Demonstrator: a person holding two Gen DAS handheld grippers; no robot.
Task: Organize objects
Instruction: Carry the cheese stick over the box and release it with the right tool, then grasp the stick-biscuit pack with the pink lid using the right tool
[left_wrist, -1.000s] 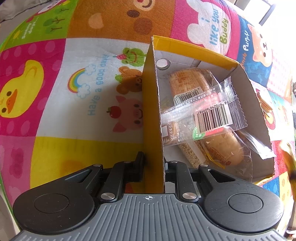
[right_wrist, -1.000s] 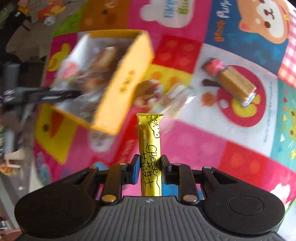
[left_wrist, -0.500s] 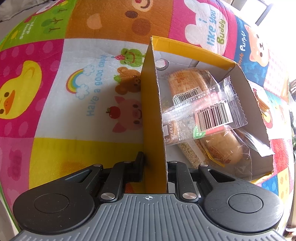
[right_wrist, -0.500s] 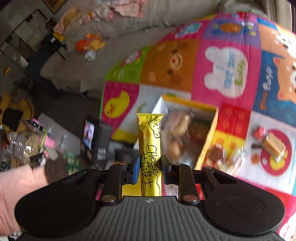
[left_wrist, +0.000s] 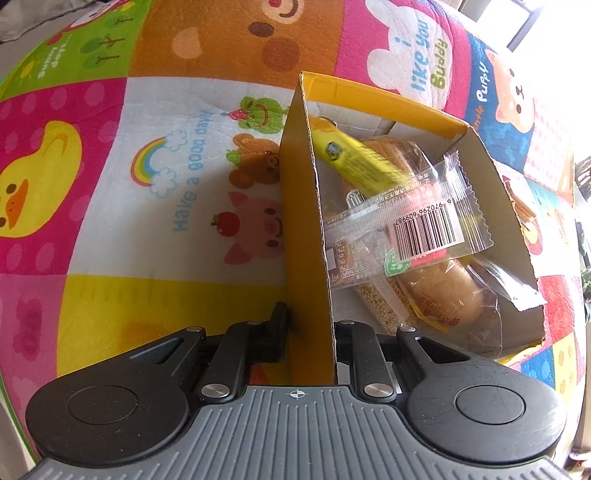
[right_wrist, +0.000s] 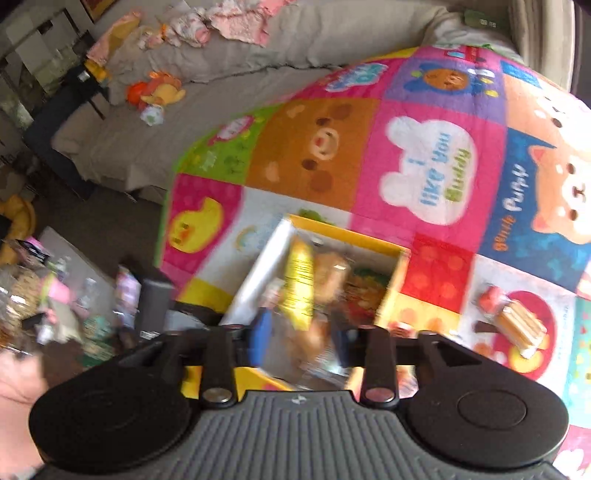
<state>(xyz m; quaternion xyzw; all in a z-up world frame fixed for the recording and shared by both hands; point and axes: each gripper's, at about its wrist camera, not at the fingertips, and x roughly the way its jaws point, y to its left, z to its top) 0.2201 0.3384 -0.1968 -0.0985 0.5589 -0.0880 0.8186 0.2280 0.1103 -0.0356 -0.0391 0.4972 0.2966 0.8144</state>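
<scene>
Bright patchwork covers the play mat (left_wrist: 110, 206), with ducks, bears and rainbows under everything, and beyond its edge the floor is littered with toys and clothes. On the mat stands a yellow cardboard box (left_wrist: 303, 229), open at the top. The left gripper (left_wrist: 308, 332) has its fingers clamped on the near wall of that box, one finger outside and one inside, which looks to me like a way of keeping the light carton from sliding or tipping while things drop in.

Above the box hangs the right gripper (right_wrist: 301, 341), its jaws opening with nothing pressed between them. The yellow cheese stick (left_wrist: 354, 162) is free of them and blurred in both views; it lies slantwise at the far end of the box, across the wrapped buns (left_wrist: 439, 291) and a clear packet with a barcode (left_wrist: 424, 229). Whether it has settled I cannot tell.

Outside the box, on the mat to the right, a wafer snack (right_wrist: 517, 325) still waits, with at least one more small packet close to the box's right side. My guess is those come next, so the sorting is only partly done.
</scene>
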